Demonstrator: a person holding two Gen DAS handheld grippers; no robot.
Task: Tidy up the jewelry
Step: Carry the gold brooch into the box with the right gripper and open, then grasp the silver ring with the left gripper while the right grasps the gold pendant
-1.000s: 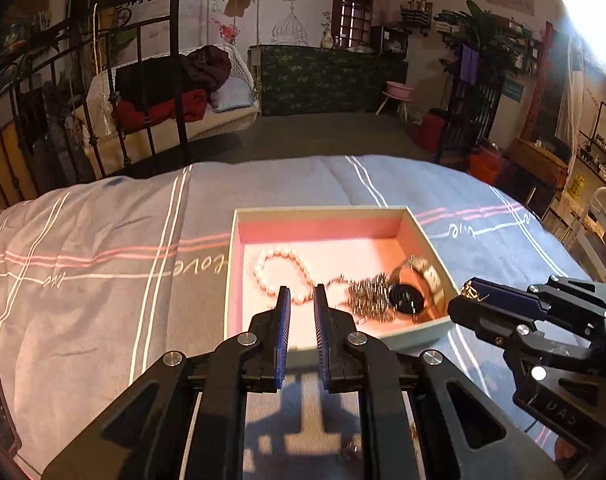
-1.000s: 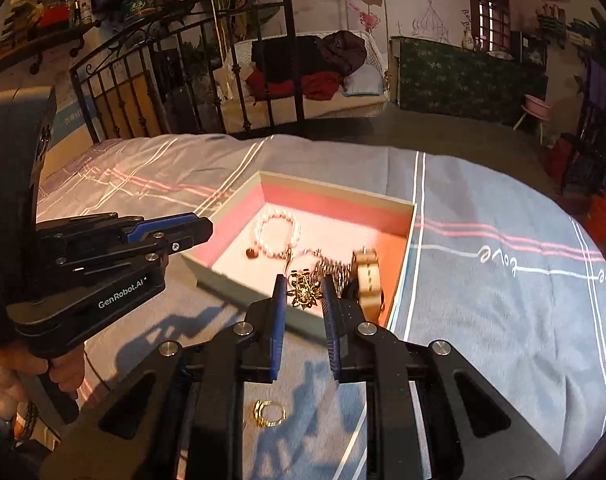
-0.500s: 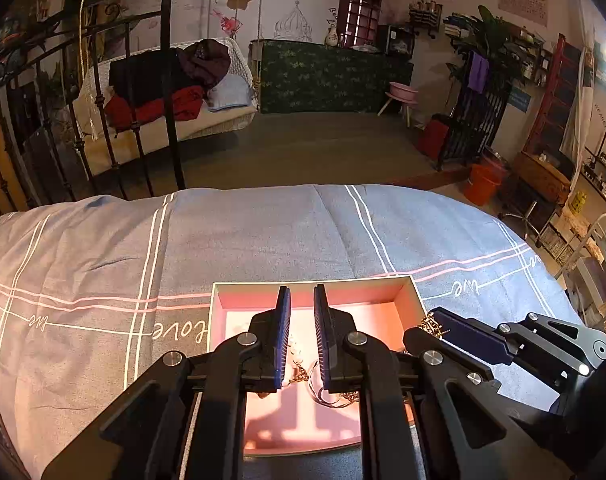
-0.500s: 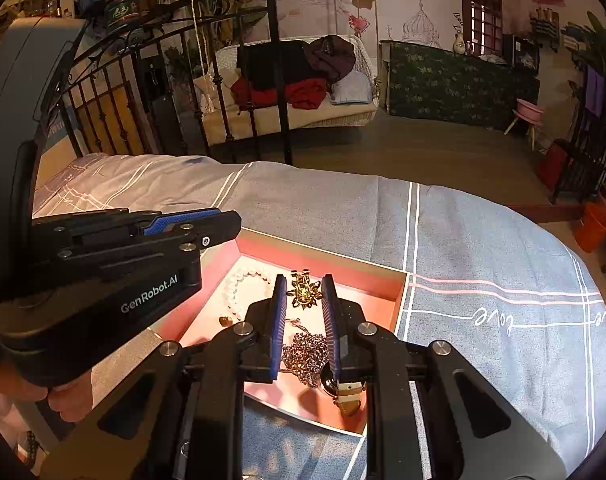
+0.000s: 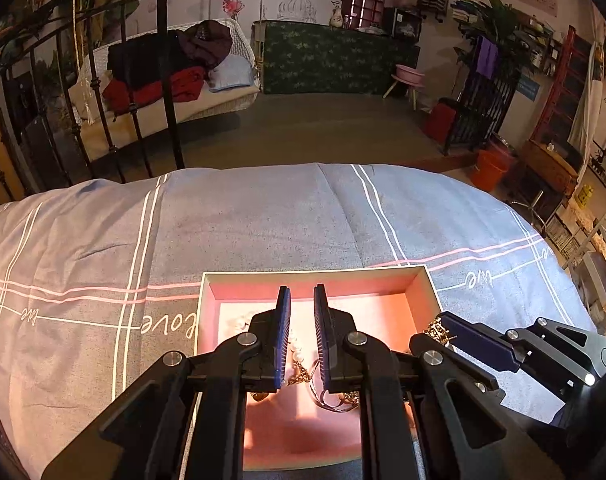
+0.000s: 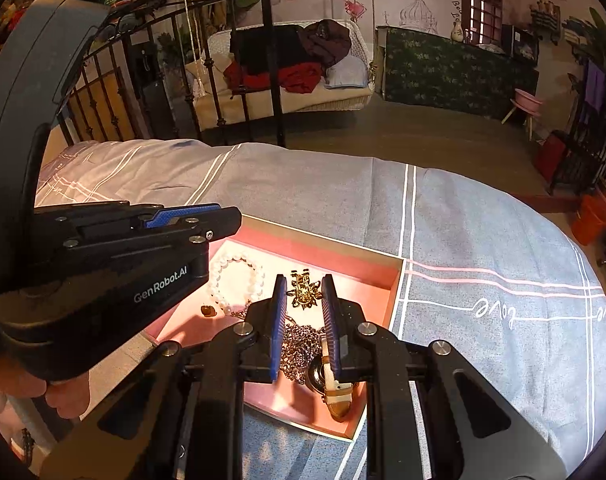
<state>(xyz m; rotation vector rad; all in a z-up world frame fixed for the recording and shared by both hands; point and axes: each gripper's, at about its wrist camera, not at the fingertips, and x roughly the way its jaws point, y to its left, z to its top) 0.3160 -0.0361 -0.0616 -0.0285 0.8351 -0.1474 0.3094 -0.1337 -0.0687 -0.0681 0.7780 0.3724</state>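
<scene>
**A:** Right wrist view: what sits between the fingers of the right gripper [image 6: 303, 308]?

**B:** A small gold brooch [image 6: 303, 286], pinched at the fingertips with the jaws set narrow. It hangs above the pink-lined jewelry box [image 6: 387, 280], which lies on the grey striped bedspread [image 6: 483, 240] directly below and ahead of the gripper.

**A:** And under the brooch?

**B:** Inside the box, beneath the fingers: a heap of dark chain [image 6: 299, 344], and just right of it a watch with a tan strap [image 6: 335, 392]. To the left of the fingers lies a white bead bracelet [image 6: 235, 276], with a small brown bead [image 6: 209, 311] at its near end.

**A:** Where is the left gripper [image 6: 191, 216] in this view?

**B:** At the left, over the box's far-left corner, its blue pads close together. A hand [image 6: 63, 396] grips its handle at the lower left.

**A:** Left wrist view: what state is the left gripper [image 5: 301, 320] in?

**B:** Narrow; only a thin gap shows between the blue pads, and nothing is held there. It hovers over the box [image 5: 315, 276]; beads and a gold chain [image 5: 299, 372] show below, between the fingers.

**A:** Is the right gripper [image 5: 443, 322] seen here?

**B:** Yes, to the right of the left one, over the box's right wall, with the gold brooch [image 5: 437, 330] at its tip.
</scene>
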